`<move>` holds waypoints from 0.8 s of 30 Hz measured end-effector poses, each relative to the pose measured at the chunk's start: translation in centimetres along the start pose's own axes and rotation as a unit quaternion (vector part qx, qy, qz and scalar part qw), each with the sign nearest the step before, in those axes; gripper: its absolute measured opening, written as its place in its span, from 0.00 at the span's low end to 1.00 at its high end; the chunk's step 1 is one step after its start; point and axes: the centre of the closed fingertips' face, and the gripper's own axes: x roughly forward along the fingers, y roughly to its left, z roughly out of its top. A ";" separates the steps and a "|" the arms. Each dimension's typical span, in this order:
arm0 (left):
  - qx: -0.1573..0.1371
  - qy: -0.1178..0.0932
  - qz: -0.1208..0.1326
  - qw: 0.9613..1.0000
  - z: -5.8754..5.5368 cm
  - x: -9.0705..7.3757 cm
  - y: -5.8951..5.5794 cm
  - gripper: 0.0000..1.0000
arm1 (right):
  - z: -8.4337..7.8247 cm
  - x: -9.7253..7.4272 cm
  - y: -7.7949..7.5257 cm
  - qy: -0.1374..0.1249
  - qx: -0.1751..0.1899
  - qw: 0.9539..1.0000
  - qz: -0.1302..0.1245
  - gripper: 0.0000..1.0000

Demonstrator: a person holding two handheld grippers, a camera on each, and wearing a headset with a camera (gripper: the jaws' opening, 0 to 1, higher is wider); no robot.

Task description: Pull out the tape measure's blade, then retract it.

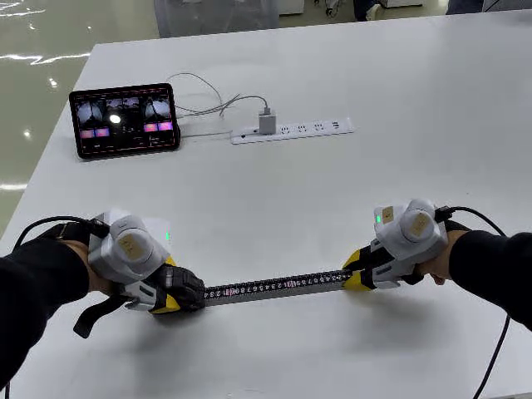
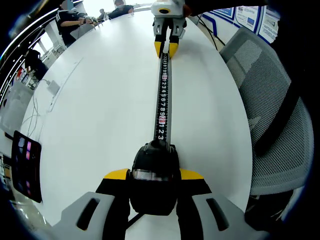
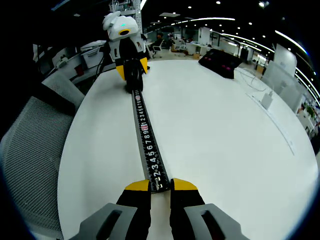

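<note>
The black tape measure case (image 2: 154, 175) sits between the yellow-tipped jaws of my left gripper (image 1: 176, 293), which is shut on it near the table's front edge. Its black blade (image 1: 274, 287) with white numerals runs flat along the white table to my right gripper (image 1: 352, 271). That gripper (image 3: 160, 186) is shut on the blade's end. In the right gripper view the blade (image 3: 146, 142) stretches away to the case (image 3: 134, 75) held by the left gripper. In the left gripper view the blade (image 2: 162, 95) leads to the right gripper (image 2: 166, 48).
A tablet (image 1: 125, 119) with a lit screen lies at the far left of the white table (image 1: 416, 108). A white power strip (image 1: 291, 130) with a charger and cables lies beyond the middle. A grey mesh chair (image 2: 272, 100) stands at the table's near side.
</note>
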 end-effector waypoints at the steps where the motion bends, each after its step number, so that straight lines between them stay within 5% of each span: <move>1: 0.000 0.000 0.000 1.000 0.0 0.0 0.0 0.29 | 0.0 0.0 0.0 0.000 0.000 1.000 0.000 0.10; 24: -0.011 -0.023 0.002 1.000 0.4 0.0 0.0 0.31 | 0.3 -0.1 0.2 0.023 -0.021 0.999 0.009 0.11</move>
